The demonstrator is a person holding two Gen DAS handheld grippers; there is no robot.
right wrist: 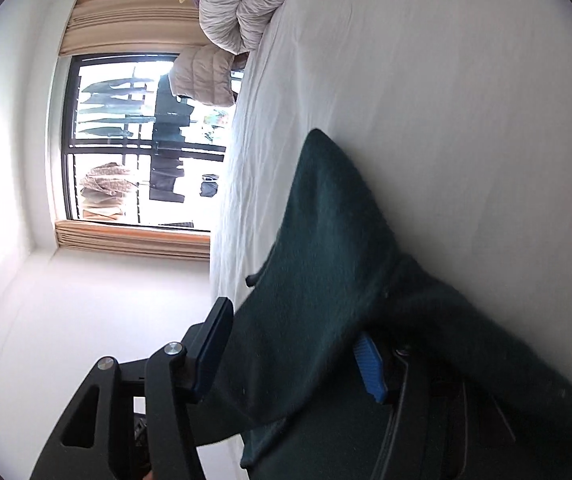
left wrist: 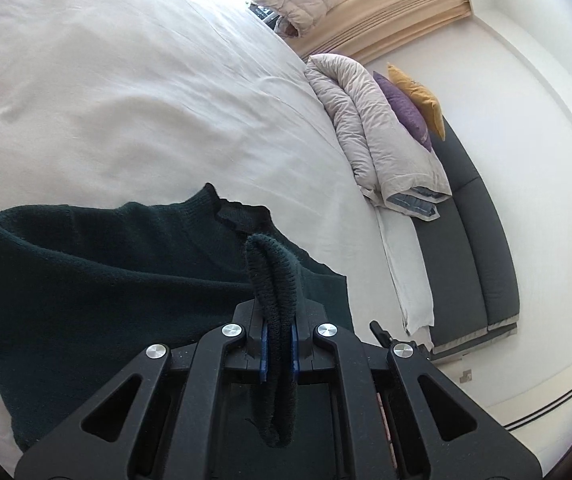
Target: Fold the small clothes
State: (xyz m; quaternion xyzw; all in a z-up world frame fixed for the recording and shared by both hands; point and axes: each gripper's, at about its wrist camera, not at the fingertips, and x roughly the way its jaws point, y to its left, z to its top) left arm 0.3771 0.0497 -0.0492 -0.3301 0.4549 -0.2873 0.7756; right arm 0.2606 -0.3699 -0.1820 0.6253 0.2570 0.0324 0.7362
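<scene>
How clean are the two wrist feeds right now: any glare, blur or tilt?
Left wrist view: sharp on the sweater and left gripper, window strip at the top blown out. Right wrist view: rolled sideways, window overexposed, sweater near the right gripper softly blurred. Both bend straight edges at the rim.

A: Where does the left wrist view look from?
B: Low over the sweater point(left wrist: 126, 280), close, looking across the bed point(left wrist: 126, 80) to a sofa point(left wrist: 474, 248) by the wall.
A: The right wrist?
B: Rolled sideways, right against the sweater point(right wrist: 326, 260), facing a window point(right wrist: 126, 140).
A: Shared?
B: Sweater, bed point(right wrist: 446, 80), duvet point(left wrist: 374, 128), curtain point(left wrist: 402, 8).
</scene>
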